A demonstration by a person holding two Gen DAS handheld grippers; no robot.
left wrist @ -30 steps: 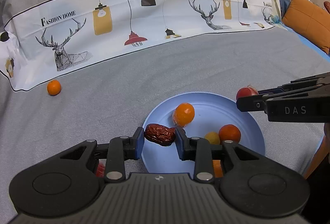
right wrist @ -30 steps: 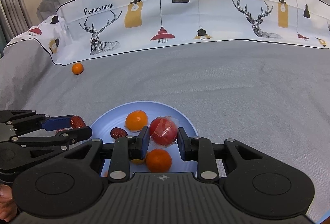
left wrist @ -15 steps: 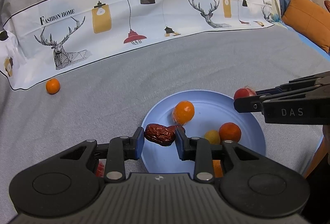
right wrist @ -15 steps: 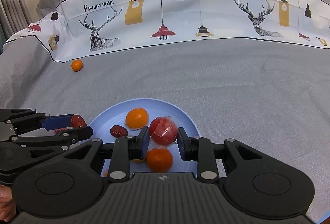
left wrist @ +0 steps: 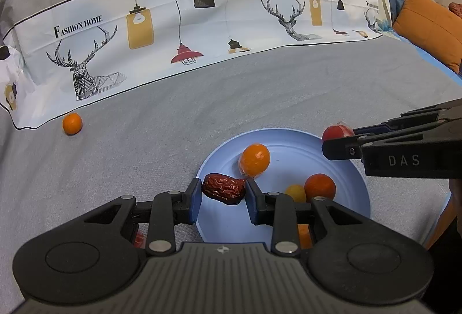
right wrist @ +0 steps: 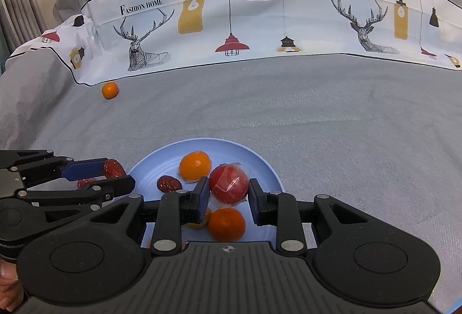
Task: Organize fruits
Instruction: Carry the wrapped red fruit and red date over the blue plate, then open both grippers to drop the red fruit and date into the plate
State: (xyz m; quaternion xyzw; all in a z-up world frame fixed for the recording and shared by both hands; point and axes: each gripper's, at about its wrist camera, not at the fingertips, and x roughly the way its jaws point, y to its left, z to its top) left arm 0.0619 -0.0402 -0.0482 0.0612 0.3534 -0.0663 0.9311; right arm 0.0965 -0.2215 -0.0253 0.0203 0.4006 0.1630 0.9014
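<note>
Left hand-held gripper [left wrist: 223,200] clamps red date [left wrist: 223,188] over blue plate [left wrist: 340,215] rim; right hand-held gripper [right wrist: 228,200] clamps wrapped red fruit [right wrist: 229,184] above plate, likely both for deposit. Stray orange [left wrist: 72,123] remains on bed [left wrist: 202,111].

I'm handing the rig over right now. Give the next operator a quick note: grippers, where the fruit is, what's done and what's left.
Left gripper: shut on the red date, held over the near-left edge of the blue plate.
Right gripper: shut on the wrapped red fruit, held above the plate.
On the plate: two oranges, a second date and a small yellow fruit.
Left: release both held fruits onto the plate, then fetch the lone orange lying on the grey bedspread near the patterned band.
</note>
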